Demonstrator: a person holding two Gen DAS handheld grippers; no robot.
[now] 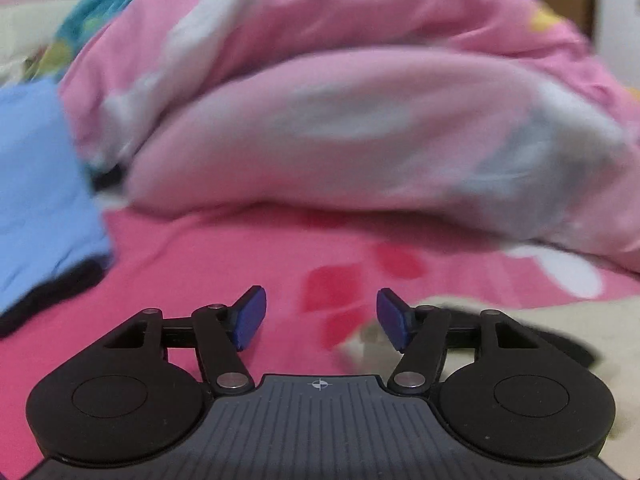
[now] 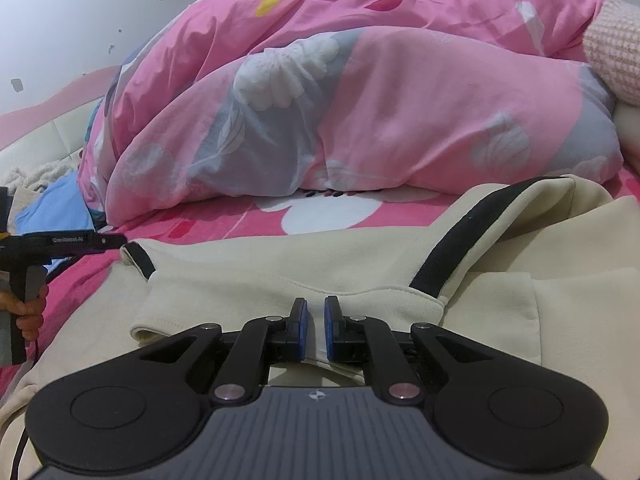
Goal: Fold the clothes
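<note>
Two grippers over one cream garment [image 2: 304, 276], which lies spread on the bed's pink sheet [image 2: 224, 224] with black-striped parts turned up near the heaped pink duvet [image 2: 360, 92]. Right gripper [image 2: 315, 328] — jaws nearly together, a thin fold of cream cloth apparently pinched between the blue pads. Left gripper [image 1: 321, 318] — jaws wide apart, holding nothing, off the garment's edge above bare sheet.

Risks, as judged: so shallow a pinch may slip if pulled; one-sided lifting could drag the cloth askew; the duvet crowds the far side and could snag a fold.
</note>
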